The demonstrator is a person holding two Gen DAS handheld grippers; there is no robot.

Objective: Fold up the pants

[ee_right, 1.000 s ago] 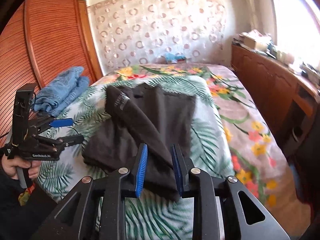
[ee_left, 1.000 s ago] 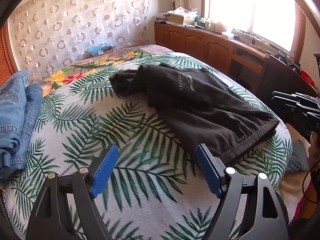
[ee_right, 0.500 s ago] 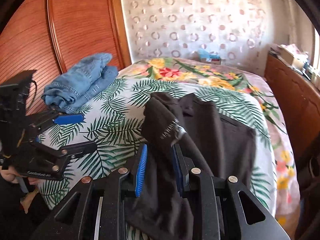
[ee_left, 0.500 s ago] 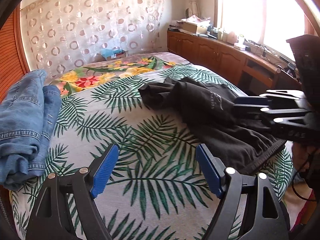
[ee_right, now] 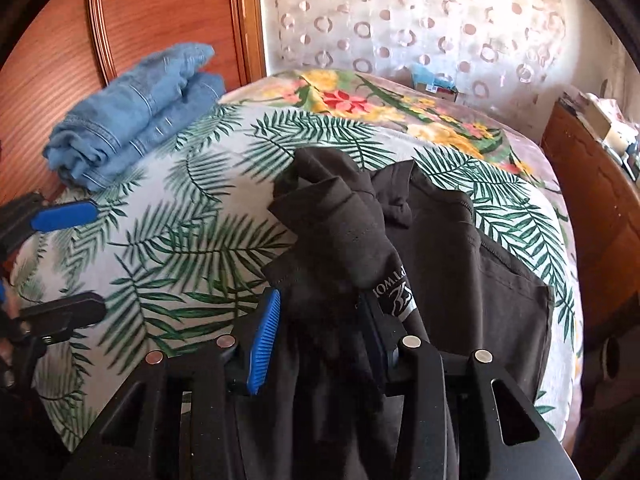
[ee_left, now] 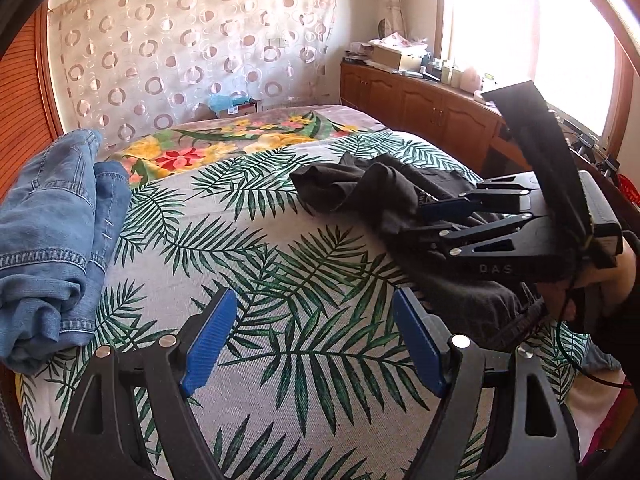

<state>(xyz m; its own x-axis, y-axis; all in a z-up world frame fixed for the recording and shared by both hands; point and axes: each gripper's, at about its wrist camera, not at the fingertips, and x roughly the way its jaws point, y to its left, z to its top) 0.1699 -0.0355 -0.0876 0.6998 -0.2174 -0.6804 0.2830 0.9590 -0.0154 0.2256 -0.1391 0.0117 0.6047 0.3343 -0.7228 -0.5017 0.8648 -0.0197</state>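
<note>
Black pants (ee_right: 460,248) lie crumpled on the palm-leaf bedspread (ee_right: 192,240), with one leg folded over the rest toward the left. My right gripper (ee_right: 320,304) has a bunch of that leg between its blue pads, and the jaws are opening so the cloth hangs loose in the gap. In the left wrist view the pants (ee_left: 380,192) sit at right, with the right gripper (ee_left: 448,216) and a hand over them. My left gripper (ee_left: 314,304) is open above bare bedspread, left of the pants, with nothing between its fingers; it also shows at the right wrist view's left edge as the left gripper (ee_right: 76,264).
Folded blue jeans (ee_left: 52,232) lie at the bed's left side, near the wooden wardrobe (ee_right: 160,20). A wooden cabinet (ee_left: 420,108) with clutter runs under the bright window. A floral blanket (ee_left: 208,152) covers the bed's far end.
My right gripper has carried the pant leg leftward across the pants, and its jaws now stand wider. The left gripper's view has swung slightly; its jaws are unchanged.
</note>
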